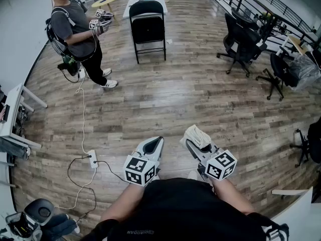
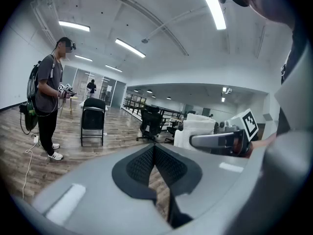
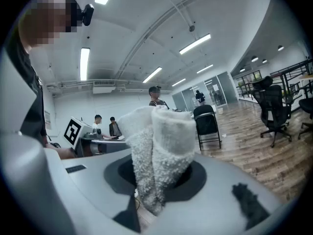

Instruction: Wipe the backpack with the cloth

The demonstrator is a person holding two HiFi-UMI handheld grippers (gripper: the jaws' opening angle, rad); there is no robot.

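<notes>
My right gripper [image 1: 196,143] is shut on a folded white fluffy cloth [image 1: 197,136], which sticks up out of the jaws in the right gripper view as the cloth [image 3: 159,146]. My left gripper [image 1: 158,140] is shut with nothing in it; its dark pads [image 2: 142,163] meet at the tip. Both are held low in front of my body, side by side, over the wooden floor. A black backpack [image 1: 51,34] is on the back of a person [image 1: 75,29] standing far off at the upper left. It shows as the backpack [image 2: 31,92] in the left gripper view too.
A black folding chair [image 1: 147,26] stands ahead at the far middle, with a small table [image 1: 145,1] behind it. Black office chairs [image 1: 241,41] cluster at the right. A power strip [image 1: 92,159] and its cable lie on the floor at my left. A desk edge [image 1: 12,112] lies far left.
</notes>
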